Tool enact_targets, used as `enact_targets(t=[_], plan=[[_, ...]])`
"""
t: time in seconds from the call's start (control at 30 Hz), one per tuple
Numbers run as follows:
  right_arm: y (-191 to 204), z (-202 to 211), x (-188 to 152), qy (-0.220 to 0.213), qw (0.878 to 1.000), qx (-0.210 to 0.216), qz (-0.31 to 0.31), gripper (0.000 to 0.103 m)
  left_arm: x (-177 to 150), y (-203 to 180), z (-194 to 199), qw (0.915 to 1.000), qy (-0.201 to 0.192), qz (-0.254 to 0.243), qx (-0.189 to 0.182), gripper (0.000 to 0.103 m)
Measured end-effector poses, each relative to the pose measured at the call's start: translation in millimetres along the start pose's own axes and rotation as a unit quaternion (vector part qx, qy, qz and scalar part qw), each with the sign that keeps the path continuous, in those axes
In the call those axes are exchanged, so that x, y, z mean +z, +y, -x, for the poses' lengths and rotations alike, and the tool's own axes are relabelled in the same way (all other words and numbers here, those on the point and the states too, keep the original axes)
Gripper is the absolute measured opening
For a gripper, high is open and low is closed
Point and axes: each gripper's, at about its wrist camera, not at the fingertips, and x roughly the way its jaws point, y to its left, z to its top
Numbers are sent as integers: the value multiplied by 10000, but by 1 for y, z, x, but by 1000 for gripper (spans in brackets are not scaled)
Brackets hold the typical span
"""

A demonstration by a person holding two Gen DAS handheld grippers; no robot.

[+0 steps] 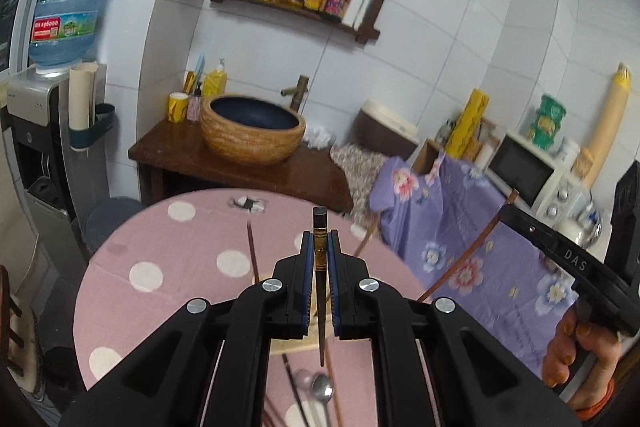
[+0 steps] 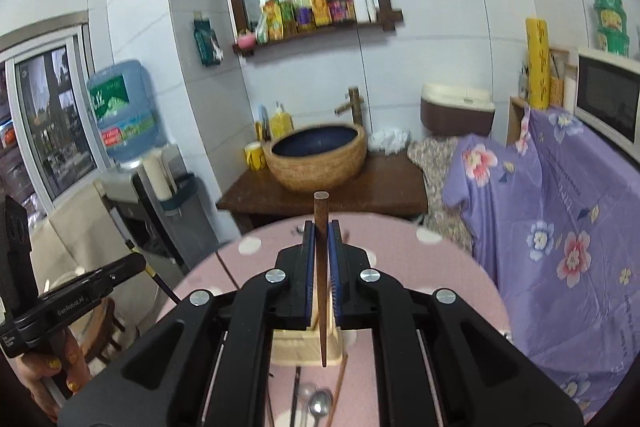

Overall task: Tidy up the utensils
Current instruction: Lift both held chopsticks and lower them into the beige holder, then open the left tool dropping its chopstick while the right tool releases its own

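Note:
My left gripper (image 1: 320, 241) is shut on a black chopstick with gold bands (image 1: 320, 259), held point down above the pink dotted table (image 1: 160, 267). My right gripper (image 2: 321, 233) is shut on a brown wooden chopstick (image 2: 321, 267), also point down, over a pale wooden holder (image 2: 306, 345). Below both lie metal spoons (image 1: 322, 389) (image 2: 320, 403) and more chopsticks (image 1: 253, 255) on the table. The right gripper with its brown chopstick (image 1: 472, 251) shows at the right of the left wrist view. The left gripper (image 2: 132, 261) shows at the left of the right wrist view.
A wooden washstand with a woven basin (image 1: 252, 135) stands behind the table. A water dispenser (image 1: 44, 131) is at the left. A purple flowered cloth (image 2: 560, 227) covers a counter with a microwave (image 2: 608, 99) at the right.

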Motion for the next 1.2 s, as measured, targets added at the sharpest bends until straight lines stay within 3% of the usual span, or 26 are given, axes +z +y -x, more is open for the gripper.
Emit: enact_targets(t=[0.17,0.3,0.47,0.8,0.93,1.07,1.1,1.13,1.17,1.2], plan=[[23,-13,34,-273,9996,-28,17,8,38,-8,-4,9983,-473,20,346,8],[34,-43,23,-153,9998,-93,76,8,31,-11,-26,9954,-600,-203,714,8],[31,-85,-13,296,9995,-109,2,8,-4,-2,-63,9949,-267,-354,904,8],[12,-127,-68,776,9967,-213,-53,8,-59,24,-107,9936,354,-287,1033,8],[8,-134,-77,880,9959,-172,-81,5,-68,22,-110,9912,271,-466,1212,8],[4,-134,-82,797,9967,-122,-137,7,-69,16,-108,9913,286,-541,1163,9],[3,-133,-83,823,9965,-81,-131,10,-70,16,-106,9913,262,-566,1160,13],[3,-131,-85,819,9965,-61,-144,23,-70,15,-103,9912,223,-600,1160,19],[1,-127,-88,768,9969,-48,-171,42,-71,14,-98,9912,162,-622,1160,39],[1,-123,-90,703,9973,-50,-181,52,-73,14,-94,9914,101,-618,1153,60]])
